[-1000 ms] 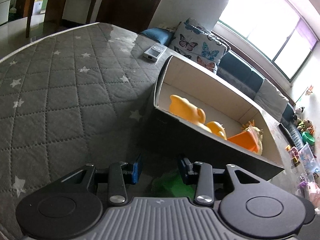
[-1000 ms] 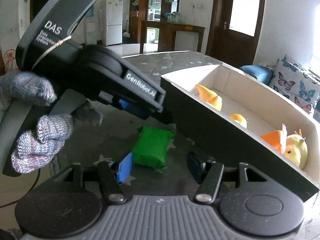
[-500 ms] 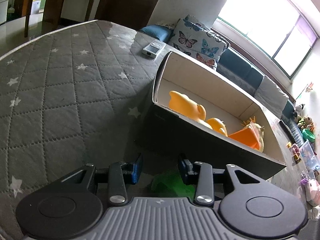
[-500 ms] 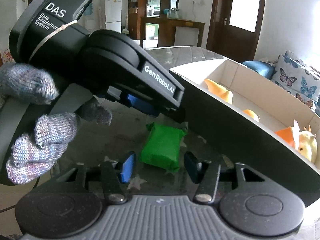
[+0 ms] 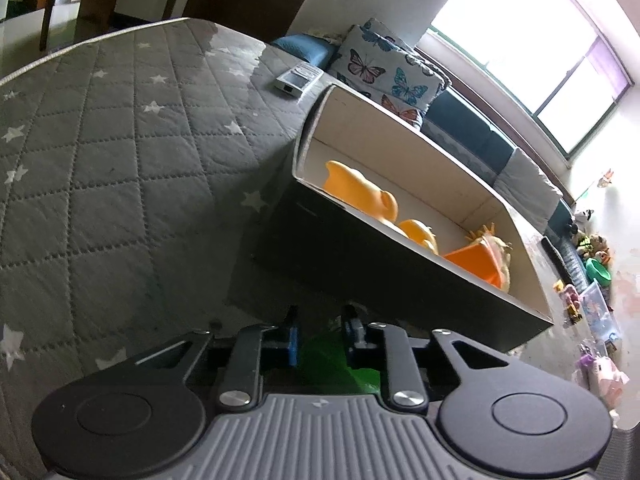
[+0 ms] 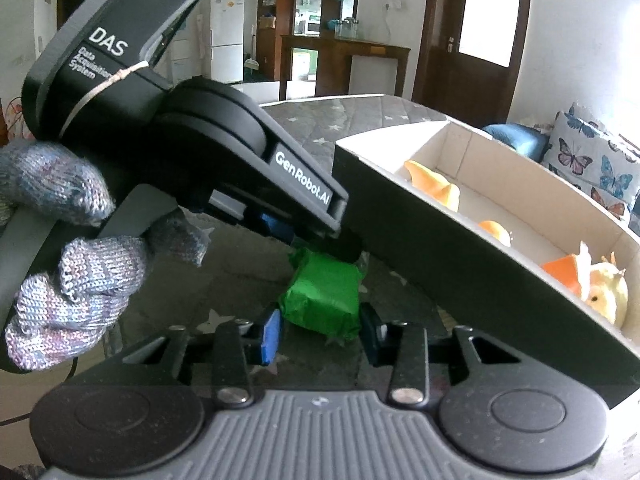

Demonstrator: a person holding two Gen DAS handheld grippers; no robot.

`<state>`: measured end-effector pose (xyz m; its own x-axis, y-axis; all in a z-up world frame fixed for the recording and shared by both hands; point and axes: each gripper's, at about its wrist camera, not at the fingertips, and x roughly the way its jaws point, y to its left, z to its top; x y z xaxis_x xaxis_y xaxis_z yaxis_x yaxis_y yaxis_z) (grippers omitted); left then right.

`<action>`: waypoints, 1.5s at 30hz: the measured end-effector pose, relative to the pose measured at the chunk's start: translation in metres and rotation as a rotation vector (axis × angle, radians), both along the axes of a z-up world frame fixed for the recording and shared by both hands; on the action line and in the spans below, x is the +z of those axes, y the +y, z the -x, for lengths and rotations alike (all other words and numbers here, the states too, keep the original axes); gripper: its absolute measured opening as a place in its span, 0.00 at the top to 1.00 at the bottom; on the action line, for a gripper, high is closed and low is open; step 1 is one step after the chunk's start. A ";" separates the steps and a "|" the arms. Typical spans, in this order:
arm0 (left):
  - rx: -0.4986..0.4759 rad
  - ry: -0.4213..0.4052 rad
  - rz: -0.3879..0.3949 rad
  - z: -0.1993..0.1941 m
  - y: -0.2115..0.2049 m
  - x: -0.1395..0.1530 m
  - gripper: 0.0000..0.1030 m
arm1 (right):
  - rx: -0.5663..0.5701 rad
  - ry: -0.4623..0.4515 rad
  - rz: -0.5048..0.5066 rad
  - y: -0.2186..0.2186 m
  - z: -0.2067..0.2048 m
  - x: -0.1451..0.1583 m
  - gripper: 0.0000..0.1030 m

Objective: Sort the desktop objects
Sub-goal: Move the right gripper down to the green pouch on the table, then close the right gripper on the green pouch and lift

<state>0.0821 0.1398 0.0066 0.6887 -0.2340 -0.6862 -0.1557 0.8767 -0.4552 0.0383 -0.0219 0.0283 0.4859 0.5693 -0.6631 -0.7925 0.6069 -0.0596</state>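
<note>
On the quilted table [image 5: 120, 160], left view: left gripper [image 5: 320, 336] narrowed around green packet [image 5: 340, 364], contact unclear, so grasp cannot be told | right view: right gripper [image 6: 320, 332] released, straddling packet beside box [image 6: 460, 264], ready for binning.

Quilted table [image 5: 120, 152]: box [image 5: 360, 272], green packet [image 6: 324, 296], remote [image 5: 298, 77]

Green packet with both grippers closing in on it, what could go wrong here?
Both grippers straddle the same green packet: the left gripper from one end, the right gripper from the other, so they may collide or tug it apart. The box wall stands close beside it and could get bumped.
</note>
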 end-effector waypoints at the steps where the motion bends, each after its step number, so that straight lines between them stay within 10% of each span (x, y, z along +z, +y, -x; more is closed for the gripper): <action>1: -0.009 -0.004 0.009 0.001 -0.001 0.002 0.83 | 0.000 -0.010 -0.003 -0.002 0.002 0.003 0.62; 19: -0.076 -0.046 0.014 0.006 -0.025 0.021 0.86 | 0.009 -0.069 0.041 -0.022 0.019 0.015 0.63; 25: -0.078 -0.014 0.021 0.012 -0.025 0.012 0.78 | 0.007 -0.049 0.066 -0.034 0.029 0.012 0.45; 45: -0.099 0.029 0.060 0.014 -0.035 -0.003 0.71 | -0.016 -0.021 0.062 -0.033 0.026 0.002 0.63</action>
<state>0.0679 0.1044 0.0036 0.6401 -0.3407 -0.6886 -0.0841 0.8599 -0.5035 0.0123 -0.0554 0.0303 0.5089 0.5197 -0.6862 -0.7810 0.6140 -0.1142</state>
